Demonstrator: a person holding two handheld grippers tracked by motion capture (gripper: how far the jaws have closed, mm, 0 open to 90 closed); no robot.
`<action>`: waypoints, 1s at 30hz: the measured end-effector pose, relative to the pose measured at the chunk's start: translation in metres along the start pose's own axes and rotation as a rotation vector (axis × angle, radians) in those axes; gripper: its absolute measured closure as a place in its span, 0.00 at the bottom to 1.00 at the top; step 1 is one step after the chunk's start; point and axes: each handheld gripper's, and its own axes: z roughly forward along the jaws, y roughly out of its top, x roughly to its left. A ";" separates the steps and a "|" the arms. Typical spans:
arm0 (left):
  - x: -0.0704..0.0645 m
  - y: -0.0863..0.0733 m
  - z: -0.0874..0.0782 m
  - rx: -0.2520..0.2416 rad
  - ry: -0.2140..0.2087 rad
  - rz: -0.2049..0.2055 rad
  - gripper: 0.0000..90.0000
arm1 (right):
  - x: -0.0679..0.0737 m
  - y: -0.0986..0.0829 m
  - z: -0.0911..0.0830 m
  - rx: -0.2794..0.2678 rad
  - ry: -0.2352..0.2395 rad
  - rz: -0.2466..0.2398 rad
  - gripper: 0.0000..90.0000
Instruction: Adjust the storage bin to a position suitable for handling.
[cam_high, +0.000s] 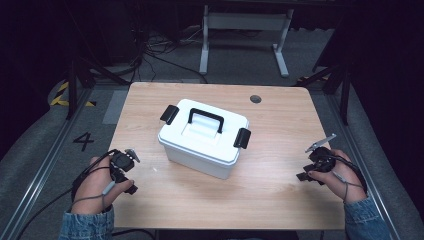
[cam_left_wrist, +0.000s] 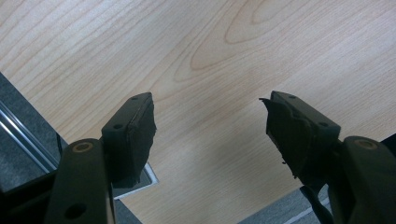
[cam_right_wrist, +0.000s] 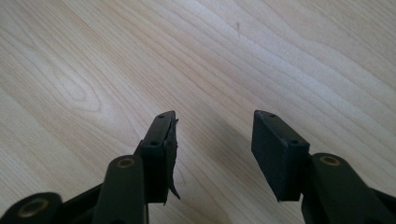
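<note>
I am seated in what looks like a lab or recording studio: a bare wooden table (cam_high: 280, 165) stands amid black curtained surrounds, cables (cam_high: 150, 50) strewn across grey carpet, hazard tape (cam_high: 60, 95) by a dark stand, a floor marking "4" (cam_high: 83, 141), and a white frame (cam_high: 245, 30) beyond.

The box's (cam_high: 204, 137) contents are hidden under its closed lid. Behind each gripper's jaws, the person's forearms are cut off by the high view's bottom edge.
</note>
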 end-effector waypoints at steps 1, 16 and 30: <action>0.002 0.000 -0.001 -0.003 -0.001 0.000 0.37 | 0.002 0.002 0.001 -0.013 0.006 -0.019 0.53; 0.004 0.006 -0.004 -0.014 -0.009 0.020 0.35 | 0.009 0.011 -0.011 -0.048 0.044 -0.027 0.52; 0.002 0.009 -0.001 -0.035 -0.009 0.034 0.31 | 0.021 0.049 -0.050 -0.124 0.071 -0.092 0.57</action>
